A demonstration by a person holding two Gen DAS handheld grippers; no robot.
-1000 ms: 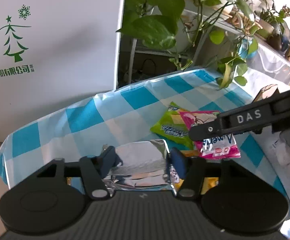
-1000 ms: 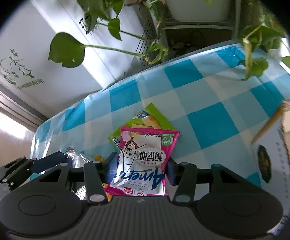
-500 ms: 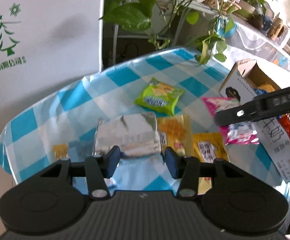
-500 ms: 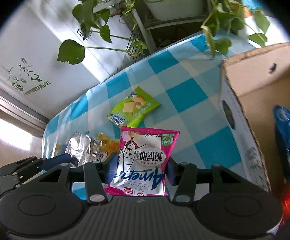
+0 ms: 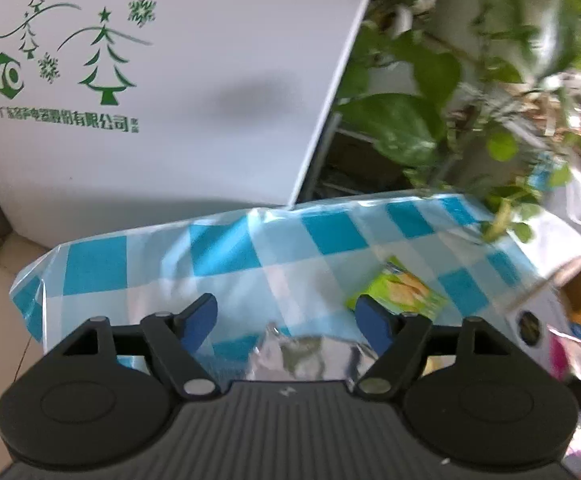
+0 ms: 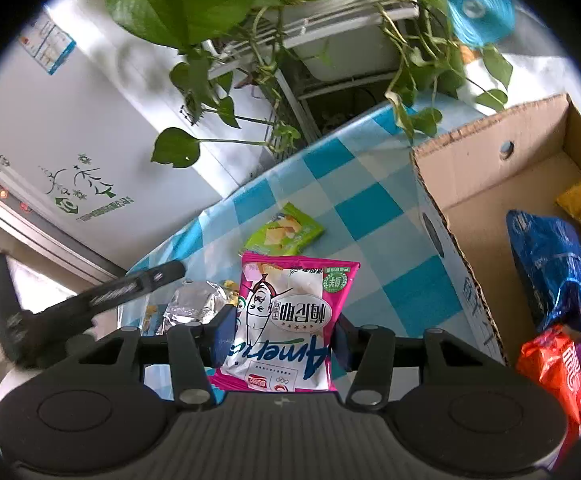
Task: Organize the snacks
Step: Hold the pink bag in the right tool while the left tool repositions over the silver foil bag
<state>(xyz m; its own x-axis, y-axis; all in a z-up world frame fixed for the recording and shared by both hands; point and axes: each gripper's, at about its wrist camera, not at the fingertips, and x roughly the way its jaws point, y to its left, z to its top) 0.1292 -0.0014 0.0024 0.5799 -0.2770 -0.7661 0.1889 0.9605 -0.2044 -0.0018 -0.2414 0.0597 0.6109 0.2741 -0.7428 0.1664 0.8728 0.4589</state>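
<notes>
Since a second ago our left gripper [image 5: 286, 316] has let go of the silver foil packet [image 5: 310, 356]; its jaws are opening, with the packet low between them but unpressed, lying on the checked tablecloth [image 5: 226, 252]. Our right gripper [image 6: 280, 336] — clenched on the pink snack bag [image 6: 286, 316] by its lower end, so the bag stands up clear of the table — has swung toward the cardboard box [image 6: 486, 184]. Judged step: carry, then drop. Beyond lies the green snack packet [image 6: 284, 234], still unsorted. Farther right, inside the box, sit blue, yellow and red bags (already sorted, we judge).
</notes>
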